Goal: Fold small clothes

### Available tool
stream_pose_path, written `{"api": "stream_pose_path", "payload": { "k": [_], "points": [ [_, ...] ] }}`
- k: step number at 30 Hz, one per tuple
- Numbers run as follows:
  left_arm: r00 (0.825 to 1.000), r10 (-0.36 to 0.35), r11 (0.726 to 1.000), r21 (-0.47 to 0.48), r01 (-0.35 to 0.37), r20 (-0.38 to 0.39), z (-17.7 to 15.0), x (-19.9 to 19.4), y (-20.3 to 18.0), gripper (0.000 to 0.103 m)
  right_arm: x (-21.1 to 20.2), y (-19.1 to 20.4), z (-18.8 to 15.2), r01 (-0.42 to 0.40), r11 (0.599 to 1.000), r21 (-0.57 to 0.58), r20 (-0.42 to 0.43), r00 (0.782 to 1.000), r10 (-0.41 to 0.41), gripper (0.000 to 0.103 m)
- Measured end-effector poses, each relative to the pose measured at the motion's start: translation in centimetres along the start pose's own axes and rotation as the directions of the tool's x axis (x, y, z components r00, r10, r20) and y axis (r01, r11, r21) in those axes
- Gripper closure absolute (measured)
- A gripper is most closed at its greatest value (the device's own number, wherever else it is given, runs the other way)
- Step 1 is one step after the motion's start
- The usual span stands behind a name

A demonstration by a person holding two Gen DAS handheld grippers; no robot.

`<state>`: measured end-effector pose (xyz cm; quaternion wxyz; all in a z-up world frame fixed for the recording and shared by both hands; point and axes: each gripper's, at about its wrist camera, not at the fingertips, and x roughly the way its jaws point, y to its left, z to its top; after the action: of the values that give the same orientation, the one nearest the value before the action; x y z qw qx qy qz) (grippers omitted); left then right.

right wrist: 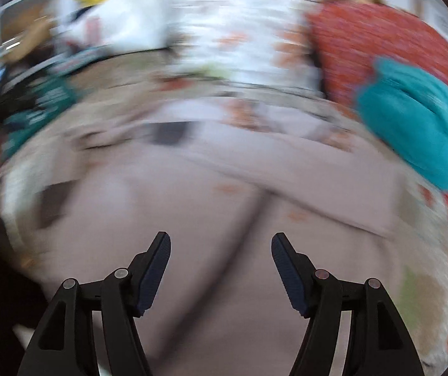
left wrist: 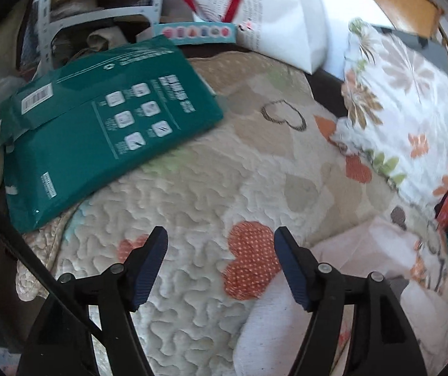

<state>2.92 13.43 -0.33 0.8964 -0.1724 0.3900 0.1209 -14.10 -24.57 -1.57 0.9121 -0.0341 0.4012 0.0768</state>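
Your right gripper (right wrist: 220, 266) hangs wide open and empty directly over the pale pink garment (right wrist: 211, 194), crease running ahead. Your left gripper (left wrist: 220, 266), also open and empty, has that garment (left wrist: 364, 250) off to its right; right is nearer.

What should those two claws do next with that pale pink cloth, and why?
Probably lower the right gripper to the pink cloth and pinch an edge: both sets of jaws are open and empty, and the cloth lies right under it, still rumpled.

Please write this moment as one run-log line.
left hand-held gripper open over heart-patterned quilt | right hand-held gripper open over pale pink garment | nothing held
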Motion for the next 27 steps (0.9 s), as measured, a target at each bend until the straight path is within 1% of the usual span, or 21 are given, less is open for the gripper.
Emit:
{"api": "stream_pose_path", "payload": {
  "k": [1, 3, 5, 7, 9, 12, 15, 16, 17, 18, 19, 20, 21, 24, 26, 27],
  "points": [
    [1.0, -0.004, 1.0, -0.02, 0.004, 0.005, 0.3, -0.2, 0.7, 0.034, 0.2, 1.2, 0.2, -0.036, 0.999, -0.02, -0.008, 0.999, 0.036, 0.031],
    [1.0, -0.008, 0.999, -0.051, 0.008, 0.009, 0.8, -0.4, 1.6, 0.034, 1.3, 5.3, 0.9, -0.142, 0.986, -0.084, -0.044, 0.989, 0.139, 0.031],
    [1.0, -0.016, 0.996, -0.091, 0.018, 0.018, 1.3, -0.8, 2.7, 0.034, 2.5, 8.3, 1.4, -0.202, 0.971, -0.124, -0.076, 0.978, 0.194, 0.031],
    [0.999, -0.02, 0.992, -0.121, 0.023, 0.029, 1.7, -1.2, 3.8, 0.033, 3.8, 11.4, 1.7, -0.247, 0.955, -0.164, -0.105, 0.967, 0.233, 0.031],
    [0.999, -0.013, 0.989, -0.145, 0.019, 0.036, 2.0, -1.5, 4.7, 0.033, 5.3, 14.0, 2.3, -0.278, 0.938, -0.208, -0.129, 0.958, 0.255, 0.031],
    [0.999, -0.003, 0.986, -0.167, 0.009, 0.039, 2.4, -1.6, 5.6, 0.033, 7.8, 16.4, 3.4, -0.287, 0.933, -0.219, -0.146, 0.955, 0.259, 0.034],
    [0.999, -0.011, 0.982, -0.189, 0.018, 0.038, 2.6, -1.5, 6.0, 0.033, 10.9, 18.1, 4.1, -0.27, 0.937, -0.221, -0.186, 0.955, 0.231, 0.035],
    [0.999, -0.015, 0.981, -0.193, 0.022, 0.037, 2.6, -1.5, 6.0, 0.033, 11.5, 18.3, 4.1, -0.272, 0.938, -0.213, -0.2, 0.952, 0.231, 0.044],
    [0.999, -0.017, 0.981, -0.194, 0.023, 0.036, 2.6, -1.4, 5.9, 0.033, 12.0, 18.5, 4.2, -0.26, 0.944, -0.202, -0.198, 0.955, 0.221, 0.05],
    [0.999, -0.017, 0.981, -0.19, 0.023, 0.034, 2.6, -1.3, 5.8, 0.033, 11.9, 18.6, 4.5, -0.258, 0.948, -0.186, -0.187, 0.956, 0.224, 0.06],
    [0.999, -0.016, 0.983, -0.183, 0.022, 0.031, 2.6, -1.2, 5.6, 0.033, 11.8, 18.5, 5.0, -0.26, 0.95, -0.174, -0.193, 0.955, 0.226, 0.086],
    [0.999, -0.015, 0.985, -0.172, 0.02, 0.03, 2.6, -1.1, 5.2, 0.033, 11.5, 18.2, 5.7, -0.307, 0.942, -0.137, -0.204, 0.939, 0.276, 0.092],
    [0.999, -0.015, 0.986, -0.168, 0.02, 0.03, 2.6, -1.1, 5.1, 0.033, 10.6, 17.7, 6.5, -0.334, 0.937, -0.106, -0.185, 0.932, 0.311, 0.092],
    [0.999, -0.014, 0.988, -0.151, 0.018, 0.03, 2.3, -1.0, 4.2, 0.033, 7.1, 15.8, 8.5, -0.335, 0.938, -0.085, -0.103, 0.94, 0.326, 0.092],
    [1.0, -0.024, 0.991, -0.132, 0.026, 0.017, 2.0, -0.7, 3.3, 0.033, 4.1, 13.0, 10.0, -0.328, 0.943, -0.056, -0.038, 0.944, 0.326, 0.093],
    [0.999, -0.03, 0.992, -0.119, 0.031, 0.011, 1.9, -0.6, 2.6, 0.033, 2.0, 10.3, 10.8, -0.316, 0.948, -0.027, 0.002, 0.949, 0.316, 0.093]
  ]
}}
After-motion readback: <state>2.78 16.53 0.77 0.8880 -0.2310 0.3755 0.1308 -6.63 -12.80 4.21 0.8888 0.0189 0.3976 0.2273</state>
